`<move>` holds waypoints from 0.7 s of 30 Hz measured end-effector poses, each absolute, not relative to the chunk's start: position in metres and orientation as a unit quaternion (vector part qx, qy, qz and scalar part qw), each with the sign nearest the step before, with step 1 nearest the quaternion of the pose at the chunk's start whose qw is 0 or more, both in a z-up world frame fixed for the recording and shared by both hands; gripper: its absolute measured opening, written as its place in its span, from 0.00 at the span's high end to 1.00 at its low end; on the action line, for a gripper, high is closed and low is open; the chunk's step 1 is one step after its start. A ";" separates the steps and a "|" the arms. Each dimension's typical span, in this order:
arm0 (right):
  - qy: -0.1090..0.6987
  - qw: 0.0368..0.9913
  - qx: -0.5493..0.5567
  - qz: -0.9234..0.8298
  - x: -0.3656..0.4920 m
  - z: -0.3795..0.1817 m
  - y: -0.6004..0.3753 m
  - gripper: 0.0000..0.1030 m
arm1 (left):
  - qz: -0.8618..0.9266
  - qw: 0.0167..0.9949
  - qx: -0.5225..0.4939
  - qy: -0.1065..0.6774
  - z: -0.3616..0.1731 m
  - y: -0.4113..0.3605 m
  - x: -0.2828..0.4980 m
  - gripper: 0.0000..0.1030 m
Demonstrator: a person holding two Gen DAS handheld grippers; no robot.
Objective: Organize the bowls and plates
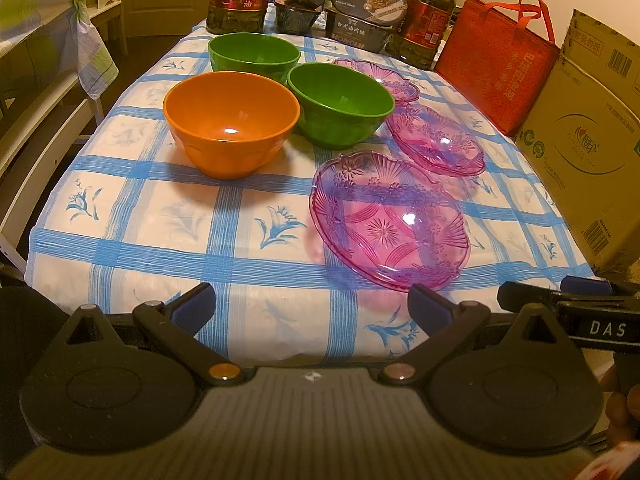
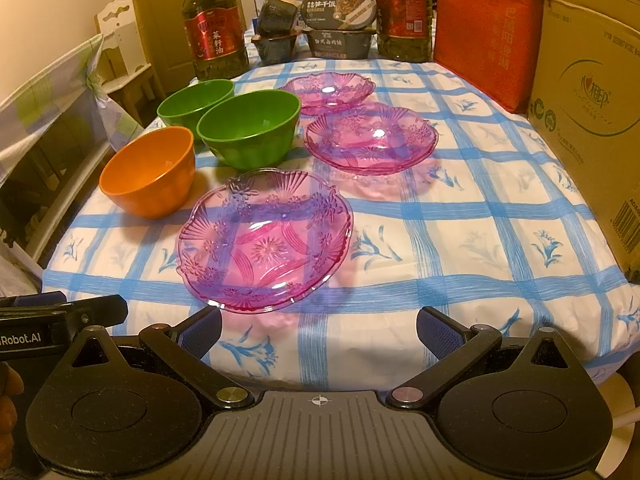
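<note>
An orange bowl (image 1: 232,124) (image 2: 150,172) stands upright on the blue-checked tablecloth, with two green bowls (image 1: 340,104) (image 1: 254,56) behind it. Three clear pink plates lie in a row to the right: near (image 1: 388,220) (image 2: 266,240), middle (image 1: 436,140) (image 2: 370,136), far (image 1: 380,76) (image 2: 326,88). My left gripper (image 1: 310,306) hangs open above the table's front edge, left of the near plate. My right gripper (image 2: 320,330) is open too, just in front of the near plate. Neither holds anything.
Two oil bottles (image 2: 214,32) (image 2: 404,12) and stacked food boxes (image 2: 340,24) line the table's far end. A red bag (image 2: 486,36) and a cardboard box (image 2: 588,120) stand along the right side. A chair (image 1: 48,80) sits to the left.
</note>
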State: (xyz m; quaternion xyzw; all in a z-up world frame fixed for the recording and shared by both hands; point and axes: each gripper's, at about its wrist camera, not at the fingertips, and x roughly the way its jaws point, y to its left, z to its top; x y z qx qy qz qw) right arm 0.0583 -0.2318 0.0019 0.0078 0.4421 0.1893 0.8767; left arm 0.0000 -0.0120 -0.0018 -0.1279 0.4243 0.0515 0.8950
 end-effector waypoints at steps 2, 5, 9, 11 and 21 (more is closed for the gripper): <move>0.441 0.877 0.008 0.189 0.059 0.003 -0.231 0.00 | 0.051 0.895 -0.128 0.425 -0.002 -0.013 0.000 0.02; 0.442 0.877 0.008 0.189 0.059 0.003 -0.231 0.00 | 0.050 0.894 -0.130 0.425 -0.003 -0.015 0.000 0.02; 0.442 0.877 0.008 0.189 0.059 0.004 -0.231 0.00 | 0.051 0.894 -0.130 0.425 -0.003 -0.014 0.000 0.02; 0.440 0.878 0.009 0.190 0.059 0.004 -0.231 0.00 | 0.050 0.894 -0.130 0.425 -0.003 -0.014 0.000 0.02; 0.438 0.879 0.011 0.189 0.059 0.004 -0.232 0.00 | 0.050 0.894 -0.131 0.425 -0.003 -0.014 0.000 0.02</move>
